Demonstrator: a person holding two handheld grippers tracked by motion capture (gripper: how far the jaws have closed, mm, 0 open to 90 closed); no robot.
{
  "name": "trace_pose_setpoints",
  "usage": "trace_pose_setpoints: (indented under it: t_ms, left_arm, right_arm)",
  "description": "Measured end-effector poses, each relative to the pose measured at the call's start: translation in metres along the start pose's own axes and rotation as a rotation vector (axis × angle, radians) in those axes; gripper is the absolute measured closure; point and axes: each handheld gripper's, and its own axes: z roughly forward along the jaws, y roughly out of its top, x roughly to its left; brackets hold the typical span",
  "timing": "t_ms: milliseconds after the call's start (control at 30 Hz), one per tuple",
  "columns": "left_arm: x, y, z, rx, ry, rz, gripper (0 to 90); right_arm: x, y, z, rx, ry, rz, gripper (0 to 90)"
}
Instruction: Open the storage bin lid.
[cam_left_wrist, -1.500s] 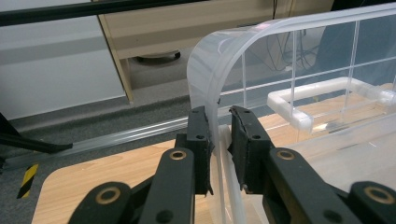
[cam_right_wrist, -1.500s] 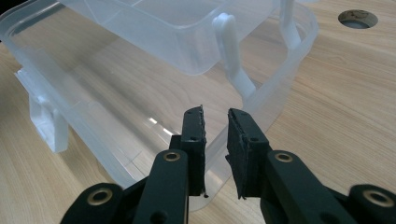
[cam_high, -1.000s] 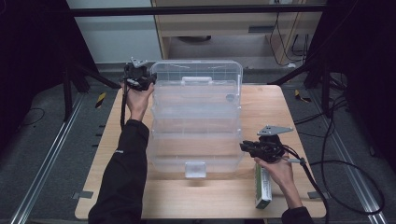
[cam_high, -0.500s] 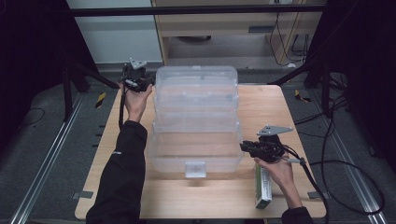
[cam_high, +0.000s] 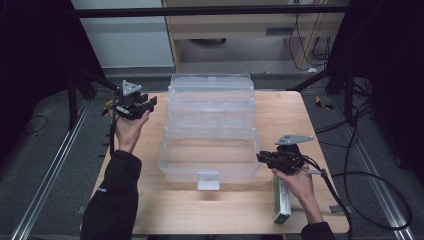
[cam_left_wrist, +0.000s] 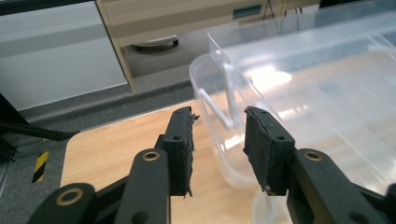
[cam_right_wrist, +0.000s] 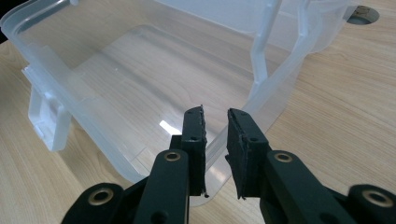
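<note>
While the clear plastic storage box stands open in the middle of the wooden counter, its lid tilted back past the far rim, it is flanked by the two grippers. The left gripper is held up by a hand off the box's far left corner, just beside the lid; its jaws have just been opening and are seen moderately parted, with nothing between the pads, the lid's rounded corner lying just beyond the gap in the left gripper view. The right gripper is held at the box's near right corner, its jaws narrowly parted; in the right gripper view the rim of the box runs directly ahead of the pads, and whether the rim is pinched cannot be told. The white front latch is seen on the near wall, to the left of the right gripper. A green and white carton lies on the counter under the right hand.
</note>
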Motion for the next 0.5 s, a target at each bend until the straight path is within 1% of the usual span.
trace_pose_setpoints:
  t_ms: [67,133,167,233,300,367,400,433,467,500]
  left_arm:
    - [-0.002,-0.005,-0.009,-0.006,-0.012,0.0,59.7]
    - [-0.003,-0.013,-0.02,-0.009,-0.038,-0.013,58.3]
    - [-0.003,-0.015,-0.023,-0.002,-0.04,-0.01,56.8]
    - [-0.004,-0.021,-0.029,0.015,-0.039,0.011,56.3]
    - [-0.005,-0.029,-0.035,0.02,-0.049,0.015,55.1]
    - [-0.006,-0.036,-0.041,0.024,-0.051,0.018,54.0]
    - [-0.006,-0.039,-0.044,0.02,-0.06,0.009,53.6]
    - [-0.007,-0.045,-0.047,0.017,-0.08,0.006,53.7]
    - [-0.009,-0.05,-0.049,0.021,-0.09,0.013,53.7]
    - [-0.013,-0.059,-0.053,0.042,-0.093,0.023,53.7]
  right_arm:
    - [0.0,0.0,0.0,0.002,-0.001,-0.004,77.1]
    - [0.0,0.0,0.0,0.002,-0.002,-0.003,77.1]
    - [0.0,0.0,0.0,0.002,-0.004,-0.002,77.1]
    - [0.0,0.0,0.0,0.002,-0.005,-0.004,77.1]
    - [0.001,0.001,0.0,0.003,-0.01,-0.008,77.1]
    - [0.001,0.001,0.0,0.003,-0.01,-0.01,77.0]
    - [0.001,0.001,0.0,0.003,-0.01,-0.01,76.9]
    - [0.001,0.001,0.0,0.003,-0.01,-0.009,76.9]
    - [0.001,0.001,0.0,0.003,-0.011,-0.01,76.8]
    - [0.001,0.0,0.0,0.002,-0.012,-0.011,76.7]
